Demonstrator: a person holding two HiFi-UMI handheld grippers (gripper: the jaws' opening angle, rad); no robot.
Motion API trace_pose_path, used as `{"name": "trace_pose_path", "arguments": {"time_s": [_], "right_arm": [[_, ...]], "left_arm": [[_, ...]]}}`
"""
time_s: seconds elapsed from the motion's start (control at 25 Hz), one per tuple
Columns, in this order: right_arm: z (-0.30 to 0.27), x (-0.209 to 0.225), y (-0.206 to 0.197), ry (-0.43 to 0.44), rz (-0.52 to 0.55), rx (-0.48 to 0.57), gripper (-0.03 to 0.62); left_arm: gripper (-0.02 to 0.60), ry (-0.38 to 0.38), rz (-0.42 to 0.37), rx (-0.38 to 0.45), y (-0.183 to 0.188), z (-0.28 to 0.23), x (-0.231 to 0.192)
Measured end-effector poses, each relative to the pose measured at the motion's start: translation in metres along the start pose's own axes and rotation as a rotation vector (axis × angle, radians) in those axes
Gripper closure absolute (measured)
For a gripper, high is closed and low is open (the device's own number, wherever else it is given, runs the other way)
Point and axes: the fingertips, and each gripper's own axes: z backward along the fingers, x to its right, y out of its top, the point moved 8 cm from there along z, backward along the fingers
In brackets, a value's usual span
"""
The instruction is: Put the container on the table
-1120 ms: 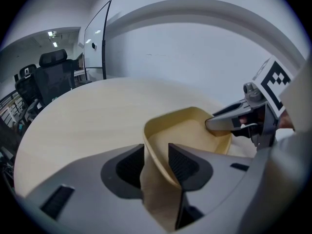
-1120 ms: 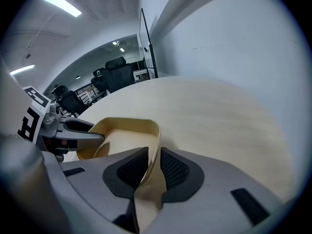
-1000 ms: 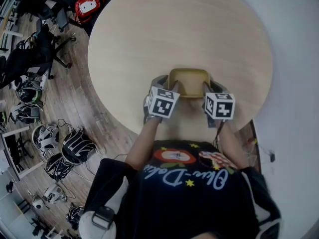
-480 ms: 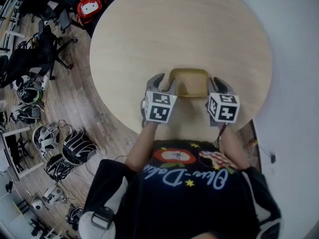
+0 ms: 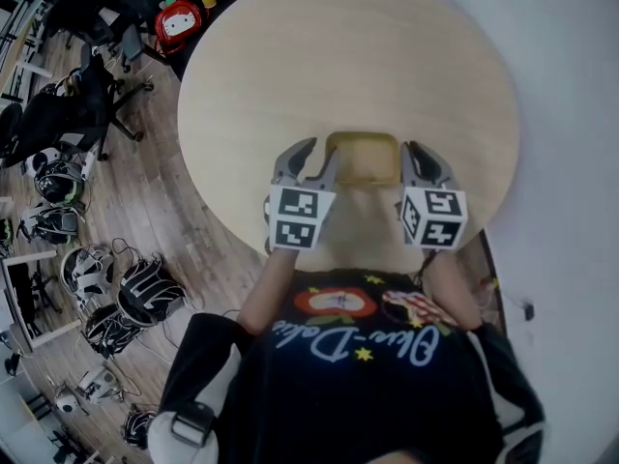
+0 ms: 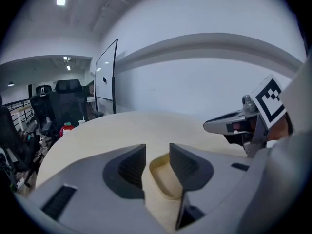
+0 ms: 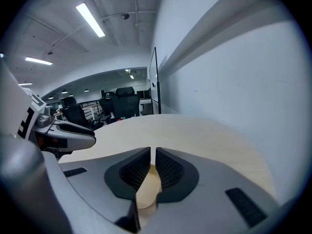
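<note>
1. Head view: the container point(image 5: 364, 158) sits on the table point(image 5: 348, 56) at 6 o'clock of the round top, close to the person's edge. The left gripper point(image 5: 322, 151) is at its 9 o'clock and the right gripper point(image 5: 418, 153) at its 3; neither seems to touch it. Risk: a nudge toward 6 could push it off.
2. Left gripper view: jaws wide, nothing between them, container beyond. Risk: dipping could hook the rim.
3. Right gripper view: narrow slit, nothing pinched. Risk: a sideways swing could knock the wall.

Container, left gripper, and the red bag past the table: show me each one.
container point(image 5: 363, 159), head view, its inner floor
left gripper point(image 5: 323, 152), head view, midway between its fingertips
red bag point(image 5: 177, 23), head view, its front face
</note>
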Motion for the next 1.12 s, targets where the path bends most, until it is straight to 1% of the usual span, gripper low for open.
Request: {"name": "trace_pose_path", "arguments": {"time_s": [0.04,0.16,0.2,0.28,0.48,0.8,0.92,1.12], "right_arm": [[0.004,-0.002,0.003,-0.001,0.009,0.015,0.565],[0.016,-0.006,0.012,0.008,0.017,0.067,0.592],[0.020,-0.007,0.014,0.013,0.018,0.086,0.592],[0.029,-0.008,0.020,0.022,0.020,0.121,0.592],[0.048,-0.009,0.039,0.037,0.022,0.185,0.592],[0.059,-0.011,0.046,0.059,0.018,0.224,0.594],[0.061,-0.012,0.048,0.065,0.016,0.230,0.594],[0.062,-0.011,0.047,0.063,0.015,0.233,0.594]], "left_arm": [[0.436,0.002,-0.007,0.011,0.003,0.004,0.001],[0.513,0.016,-0.022,0.048,0.011,0.016,0.005],[0.542,0.022,-0.027,0.061,0.014,0.020,0.007],[0.581,0.028,-0.036,0.085,0.018,0.026,0.011],[0.581,0.033,-0.057,0.141,0.039,0.044,0.018],[0.581,0.054,-0.091,0.197,0.053,0.058,0.023],[0.581,0.067,-0.082,0.202,0.054,0.061,0.022],[0.581,0.067,-0.083,0.200,0.052,0.060,0.023]]}}
